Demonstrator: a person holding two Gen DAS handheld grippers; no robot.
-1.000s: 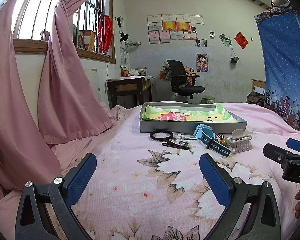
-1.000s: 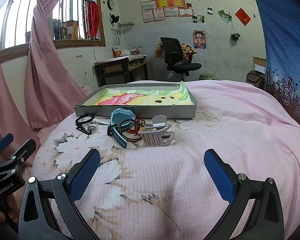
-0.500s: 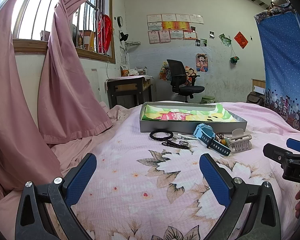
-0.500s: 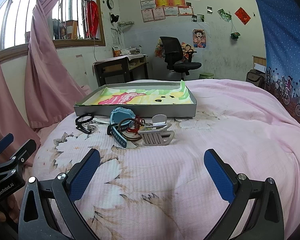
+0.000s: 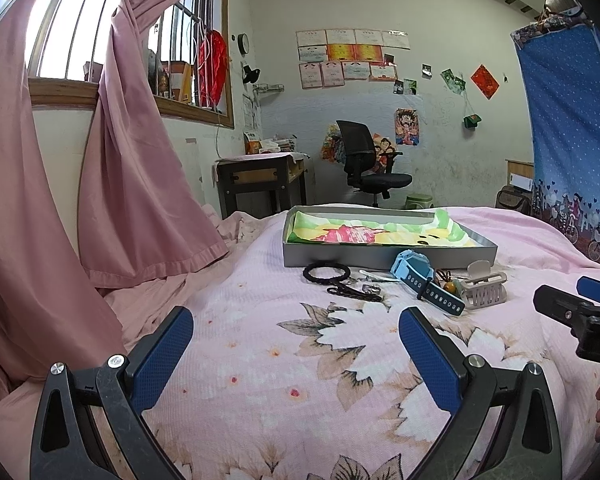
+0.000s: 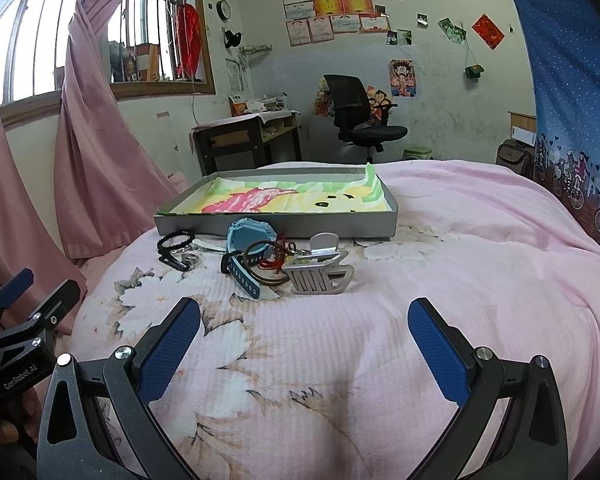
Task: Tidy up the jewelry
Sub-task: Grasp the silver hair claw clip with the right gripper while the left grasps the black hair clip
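Note:
A shallow grey tray (image 5: 320, 258) (image 6: 260, 227) lined with a colourful picture lies on the pink floral bedspread. In front of it sits a small pile: a black bead bracelet (image 5: 325, 272) (image 6: 176, 240), a light blue watch (image 5: 414, 266) (image 6: 248, 236) with a dark strap, brown and red cords (image 6: 274, 258), a ring (image 5: 371, 289) and a pale hair claw clip (image 5: 485, 289) (image 6: 320, 274). My left gripper (image 5: 296, 340) and my right gripper (image 6: 304, 332) hover open over the bedspread, short of the pile, holding nothing.
Pink curtains (image 5: 112, 184) hang at the left by a barred window. Beyond the bed stand a dark desk (image 5: 260, 180) and a black office chair (image 5: 364, 168). A blue patterned cloth (image 5: 572, 128) hangs at the right. Each gripper shows at the other view's edge.
The right gripper has eased slightly closer to the pile. The left gripper has stayed put and both remain open.

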